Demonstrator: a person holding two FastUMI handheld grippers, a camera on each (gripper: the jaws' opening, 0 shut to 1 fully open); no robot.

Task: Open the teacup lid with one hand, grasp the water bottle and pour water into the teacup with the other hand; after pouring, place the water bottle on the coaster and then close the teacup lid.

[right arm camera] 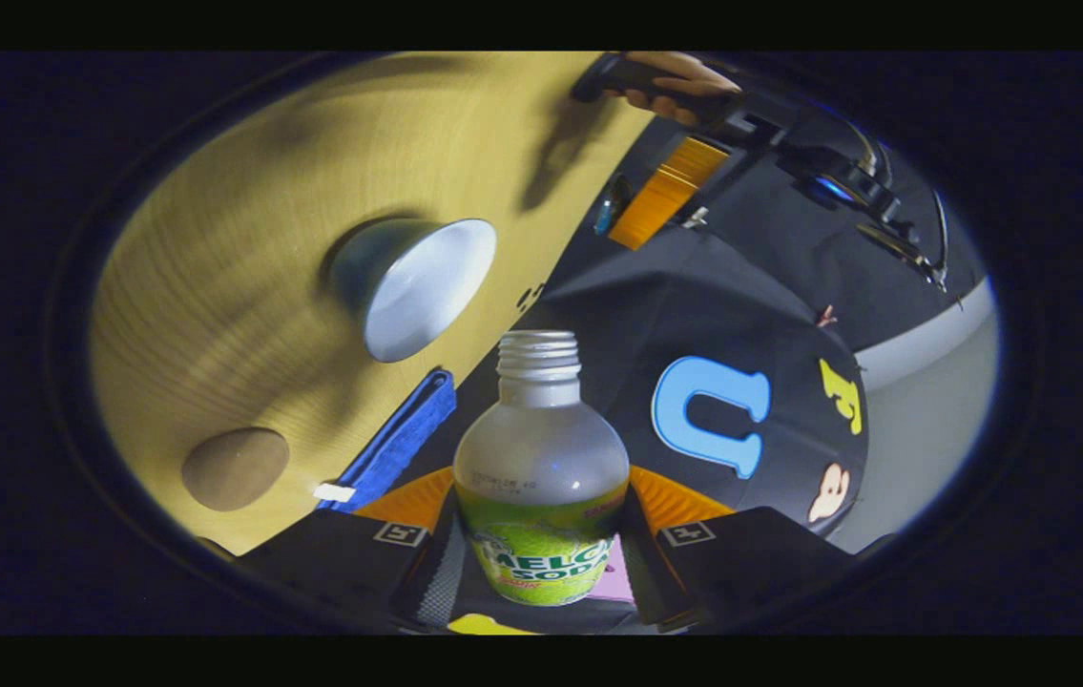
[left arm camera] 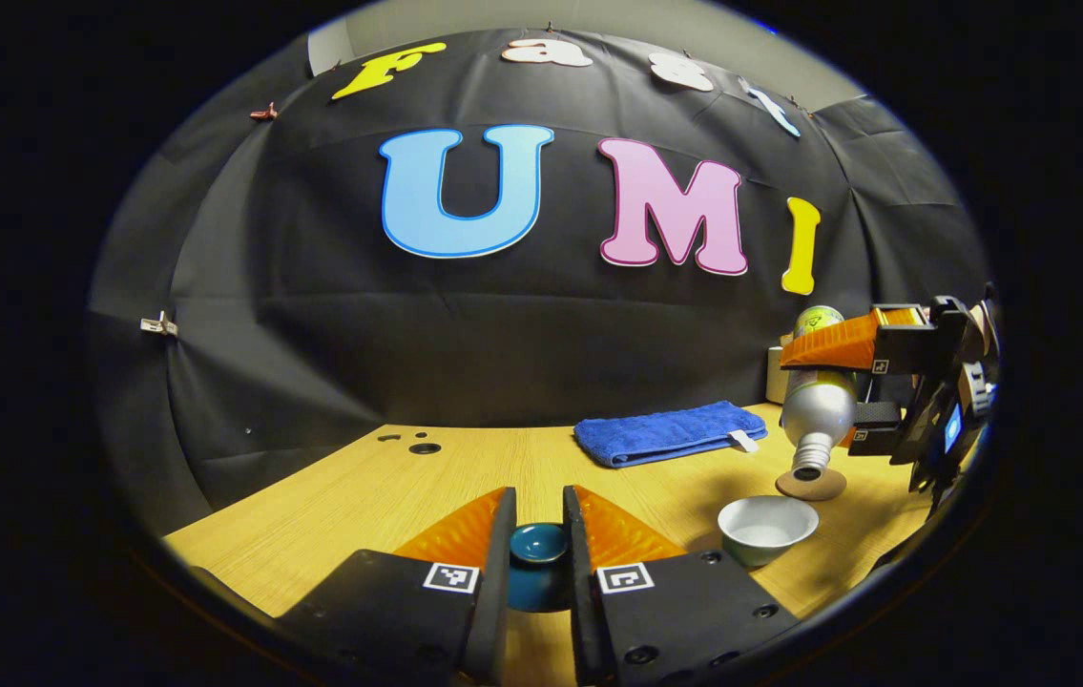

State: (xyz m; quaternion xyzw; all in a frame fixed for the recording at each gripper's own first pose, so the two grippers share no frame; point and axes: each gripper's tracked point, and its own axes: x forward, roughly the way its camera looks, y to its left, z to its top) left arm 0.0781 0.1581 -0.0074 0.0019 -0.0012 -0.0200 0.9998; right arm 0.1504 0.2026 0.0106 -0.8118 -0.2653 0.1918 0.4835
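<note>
already upended in the right gripper, whose fingers clamp its body, the water bottle hangs mouth-down beyond the teacup near the table's right edge; water could miss. left gripper pinches the lid.

A pale wood table stands against a black cloth wall, with grey wall above.

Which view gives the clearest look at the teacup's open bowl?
The right gripper view: the pale round teacup faces the camera, its whole inside visible and unobstructed. The left gripper view shows the teacup small, side-on near the edge, beneath the tilted silver water bottle.
</note>
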